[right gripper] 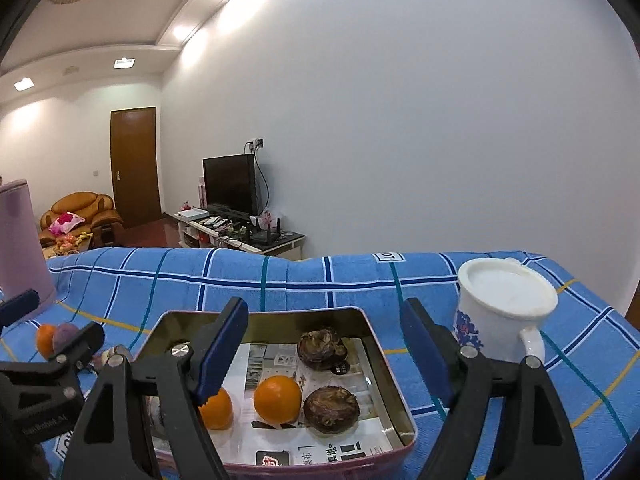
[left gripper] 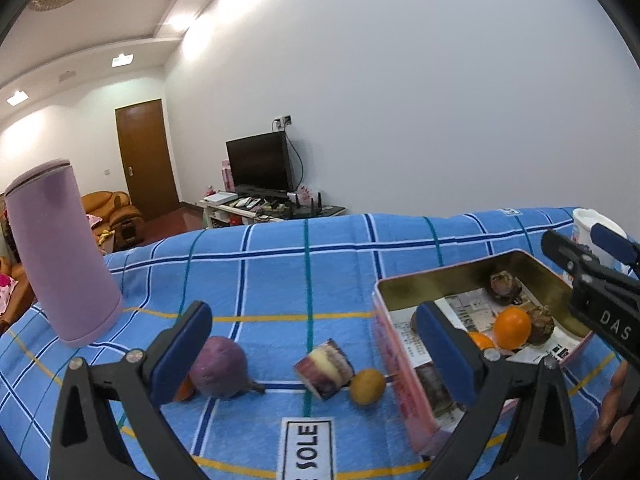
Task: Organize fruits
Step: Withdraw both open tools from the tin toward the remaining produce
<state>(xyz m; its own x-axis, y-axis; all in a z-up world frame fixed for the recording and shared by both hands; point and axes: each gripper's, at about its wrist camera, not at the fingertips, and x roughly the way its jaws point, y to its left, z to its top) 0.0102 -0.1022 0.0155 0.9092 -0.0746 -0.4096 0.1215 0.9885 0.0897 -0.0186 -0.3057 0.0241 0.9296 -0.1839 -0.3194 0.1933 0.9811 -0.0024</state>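
Observation:
A pink tin box lined with newspaper sits on the blue checked cloth; it also shows in the right wrist view. It holds two oranges and brown round fruits. My left gripper is open and empty above the cloth. In front of it lie a purple round fruit, a cut purple-and-white piece and a small yellow-brown fruit. My right gripper is open and empty, hovering over the tin.
A tall lilac cylinder stands at the left on the cloth. A white mug with a lid stands right of the tin. The cloth's far edge drops off toward a room with a TV stand.

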